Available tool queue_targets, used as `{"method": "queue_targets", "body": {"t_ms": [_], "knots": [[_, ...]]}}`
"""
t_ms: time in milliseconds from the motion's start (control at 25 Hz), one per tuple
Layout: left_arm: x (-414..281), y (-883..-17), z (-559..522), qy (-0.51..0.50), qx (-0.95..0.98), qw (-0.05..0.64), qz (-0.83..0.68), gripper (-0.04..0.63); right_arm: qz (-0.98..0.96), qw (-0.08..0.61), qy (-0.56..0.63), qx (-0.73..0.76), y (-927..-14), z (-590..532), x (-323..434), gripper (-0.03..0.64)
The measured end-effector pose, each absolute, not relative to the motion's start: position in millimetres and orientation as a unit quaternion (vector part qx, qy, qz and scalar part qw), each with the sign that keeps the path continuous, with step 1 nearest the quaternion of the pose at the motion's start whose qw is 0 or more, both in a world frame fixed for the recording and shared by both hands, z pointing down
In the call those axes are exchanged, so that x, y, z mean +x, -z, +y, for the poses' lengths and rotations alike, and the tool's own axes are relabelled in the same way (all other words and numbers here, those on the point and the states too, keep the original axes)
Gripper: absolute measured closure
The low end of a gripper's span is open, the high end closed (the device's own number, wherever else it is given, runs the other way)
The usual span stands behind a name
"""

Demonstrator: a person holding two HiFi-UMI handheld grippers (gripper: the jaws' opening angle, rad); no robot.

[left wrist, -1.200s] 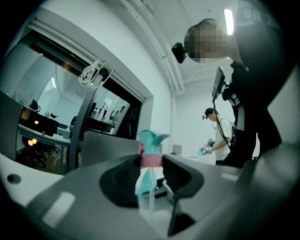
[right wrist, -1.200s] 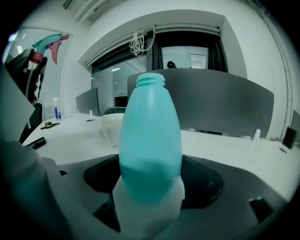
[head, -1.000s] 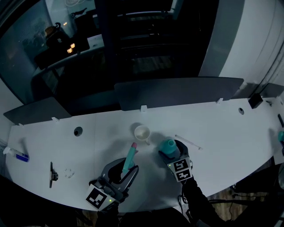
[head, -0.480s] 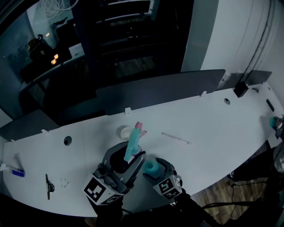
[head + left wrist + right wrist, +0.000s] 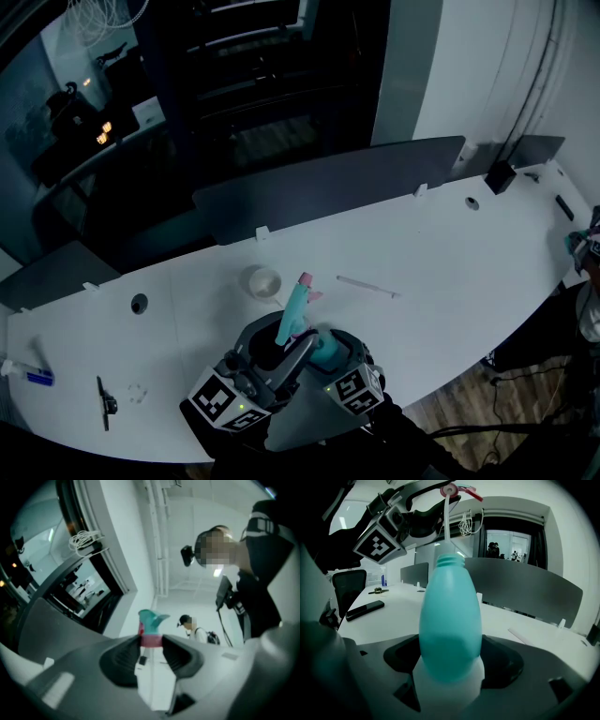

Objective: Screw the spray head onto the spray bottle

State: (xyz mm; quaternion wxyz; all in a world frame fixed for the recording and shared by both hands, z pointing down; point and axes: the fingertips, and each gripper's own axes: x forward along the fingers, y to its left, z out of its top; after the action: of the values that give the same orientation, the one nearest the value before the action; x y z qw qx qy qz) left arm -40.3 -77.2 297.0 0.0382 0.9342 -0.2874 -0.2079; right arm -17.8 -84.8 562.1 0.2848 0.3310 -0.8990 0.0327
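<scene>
My left gripper point(image 5: 284, 342) is shut on the spray head point(image 5: 297, 307), which is teal with a pink nozzle tip and points up and away. In the left gripper view its pink collar point(image 5: 151, 640) sits between the jaws, the teal top above them. My right gripper point(image 5: 328, 354) is shut on the teal bottle point(image 5: 450, 620), held close against the left gripper. The bottle's threaded neck point(image 5: 450, 560) stands open at the top. The head's thin white dip tube point(image 5: 447, 520) hangs down to the bottle's mouth, while the head itself stays above the neck.
A white cup point(image 5: 263, 281) and a thin white stick point(image 5: 367, 287) lie on the white table point(image 5: 450, 272) beyond the grippers. A dark divider panel point(image 5: 328, 187) runs along the back. A phone point(image 5: 364, 610) and a small blue item point(image 5: 37, 378) lie at the left. A person point(image 5: 192, 626) stands far off.
The two grippers have come together: the left rose and swung right with the spray head, and the right moved left with the bottle, until the head hangs over the bottle's neck.
</scene>
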Motion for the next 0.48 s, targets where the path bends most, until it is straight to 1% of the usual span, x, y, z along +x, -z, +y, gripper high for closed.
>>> {"method": "queue_targets", "body": {"t_ms": [320, 480], "knots": [[-25, -332, -82, 0.171, 0.94, 0.048, -0.29, 0.449, -0.898, 0.285, -0.03, 0.334, -561, -84, -15, 0.216], [-8, -363, -76, 0.129, 0.949, 0.049, -0.285, 0.449, -0.9, 0.276, -0.038, 0.336, -563, -84, -14, 0.216]]}}
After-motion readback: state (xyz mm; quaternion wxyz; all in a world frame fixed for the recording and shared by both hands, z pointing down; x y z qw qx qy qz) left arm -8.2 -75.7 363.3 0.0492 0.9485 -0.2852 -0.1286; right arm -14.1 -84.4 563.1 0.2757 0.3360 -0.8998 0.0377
